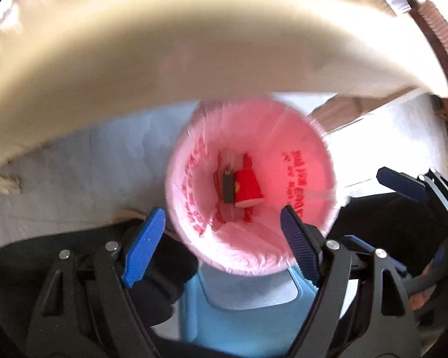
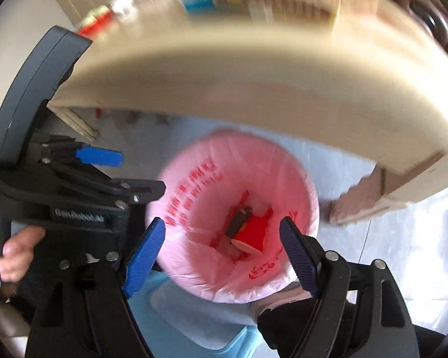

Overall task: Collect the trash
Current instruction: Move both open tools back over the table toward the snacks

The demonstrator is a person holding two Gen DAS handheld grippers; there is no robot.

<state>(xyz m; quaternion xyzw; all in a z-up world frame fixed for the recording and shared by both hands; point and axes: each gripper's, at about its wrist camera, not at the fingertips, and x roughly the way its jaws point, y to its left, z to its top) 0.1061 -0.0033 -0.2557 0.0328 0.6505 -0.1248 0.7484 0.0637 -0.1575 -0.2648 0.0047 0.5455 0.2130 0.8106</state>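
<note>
**Both grippers hover open over a pink-lined bin**

Through the left wrist camera we look down into a round bin lined with a pink bag [image 1: 248,185] printed with red lettering. At its bottom lie a red paper cup [image 1: 248,189] on its side and a dark flat item [image 1: 227,187] touching it; we cannot tell what that item is. Our left gripper [image 1: 221,247] is spread wide and holds nothing, its blue fingers framing the bin's near rim. A cream surface [image 1: 194,44] fills the upper view, its edge overhanging the floor beyond the bin. The bin seems to stand on a light blue stool [image 1: 242,310].

Through the right wrist camera we see the same bag, cup [image 2: 251,232] and dark item. Our right gripper [image 2: 222,253] is also wide open and empty.

We judge the trash seen here already collected. The risk now: a finger snagging the thin liner as we lift away could drag the bag or tip the bin off its perch.
</note>
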